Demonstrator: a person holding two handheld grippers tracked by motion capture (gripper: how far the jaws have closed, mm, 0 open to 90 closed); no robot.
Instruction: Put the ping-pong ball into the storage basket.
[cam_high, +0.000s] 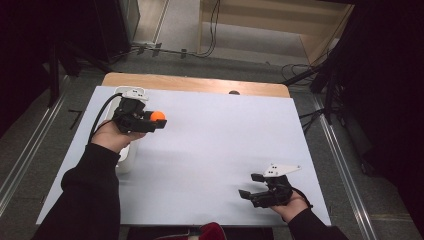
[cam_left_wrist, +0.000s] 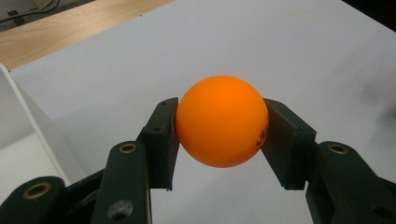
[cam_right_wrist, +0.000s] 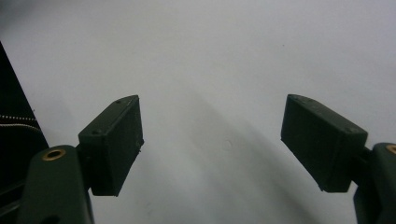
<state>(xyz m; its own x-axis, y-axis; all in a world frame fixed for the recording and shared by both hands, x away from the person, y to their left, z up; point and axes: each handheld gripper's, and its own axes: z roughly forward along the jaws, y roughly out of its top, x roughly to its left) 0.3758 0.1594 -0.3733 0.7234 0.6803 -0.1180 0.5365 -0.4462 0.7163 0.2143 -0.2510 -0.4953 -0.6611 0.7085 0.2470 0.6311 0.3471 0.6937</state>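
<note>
**Orange ball pinched in the left gripper, right gripper waiting**

We held the orange ball (cam_left_wrist: 222, 121) in the left gripper (cam_left_wrist: 219, 123), its two black pads pressed against opposite sides of the ball at about its widest part, which we judged the surest hold on something round and smooth. In the high view the ball (cam_high: 158, 116) sat at the tip of that gripper (cam_high: 156, 120), lifted clear of the white table sheet (cam_high: 215, 145) near its far left corner. Just beside our left hand stood a white container (cam_high: 126, 159), its wall also visible at the left edge of the left gripper view (cam_left_wrist: 28, 121); the ball was not over it.

Our right gripper (cam_high: 251, 186) rested low near the front right of the sheet, well apart from the ball. Its jaws stood spread with nothing between them (cam_right_wrist: 212, 140), probably kept out of the way.
</note>
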